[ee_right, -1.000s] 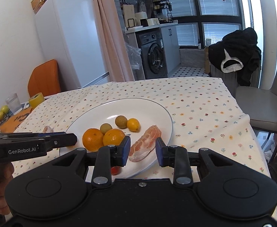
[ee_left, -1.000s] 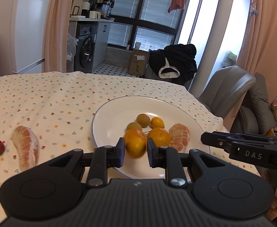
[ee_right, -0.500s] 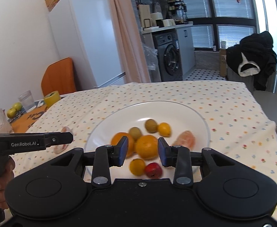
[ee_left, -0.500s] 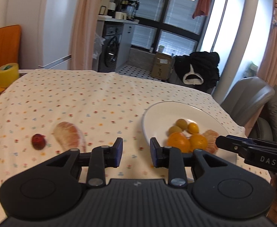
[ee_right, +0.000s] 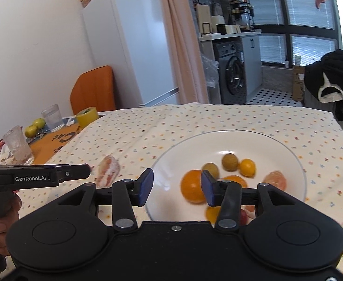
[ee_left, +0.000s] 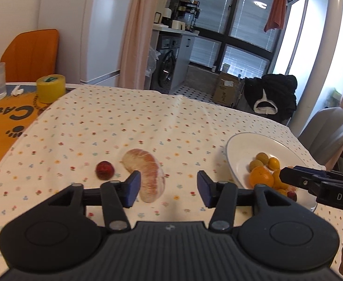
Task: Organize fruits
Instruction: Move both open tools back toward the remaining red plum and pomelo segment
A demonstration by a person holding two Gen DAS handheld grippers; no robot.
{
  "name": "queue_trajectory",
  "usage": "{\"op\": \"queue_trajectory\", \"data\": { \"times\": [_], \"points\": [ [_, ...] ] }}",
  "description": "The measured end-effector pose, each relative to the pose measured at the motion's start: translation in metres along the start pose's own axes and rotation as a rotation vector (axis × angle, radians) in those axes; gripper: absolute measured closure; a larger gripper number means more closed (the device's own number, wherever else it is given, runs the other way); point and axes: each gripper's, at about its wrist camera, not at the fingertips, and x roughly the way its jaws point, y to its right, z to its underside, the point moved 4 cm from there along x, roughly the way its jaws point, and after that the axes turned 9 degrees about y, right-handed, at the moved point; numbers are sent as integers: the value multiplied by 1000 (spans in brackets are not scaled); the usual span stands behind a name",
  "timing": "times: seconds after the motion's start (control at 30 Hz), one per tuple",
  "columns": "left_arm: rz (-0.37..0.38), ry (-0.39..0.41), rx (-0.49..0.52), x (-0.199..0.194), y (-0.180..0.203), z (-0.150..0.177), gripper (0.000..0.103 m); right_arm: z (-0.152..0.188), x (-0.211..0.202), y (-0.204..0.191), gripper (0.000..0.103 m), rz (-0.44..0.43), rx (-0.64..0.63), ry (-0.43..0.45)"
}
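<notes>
The left claw [ee_left: 167,188] is hovering wide open and empty over the flower-print tabletop [ee_left: 129,126], its left pad just in front of a peeled pomelo segment [ee_left: 145,175]; a red berry [ee_left: 104,169] is lying just beside that segment; the right claw [ee_right: 175,188] is gaping, holding nothing, above a white plate [ee_right: 276,145] carrying oranges [ee_right: 192,188], kumquats and another peeled segment [ee_right: 275,180].

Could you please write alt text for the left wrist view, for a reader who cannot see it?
The open left hand-held gripper hovers empty over a floral tablecloth, just before a peeled pomelo segment with a small red fruit beside it. At right, a white plate holds oranges and smaller fruits.
</notes>
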Motion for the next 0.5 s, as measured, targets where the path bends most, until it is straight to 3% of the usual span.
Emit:
{"op": "queue_trajectory", "data": {
  "times": [0.27,0.4,0.5],
  "points": [
    [-73,38,-6,-13,-23,-5,20,-4,12,-24,26,-39,-26,0],
    [-123,42,-3,-16,-36,-5,16,-6,18,-37,17,-53,-55,0],
    [-145,38,-16,-18,-45,-5,15,-8,20,-44,0,-65,-64,9]
  ]
}}
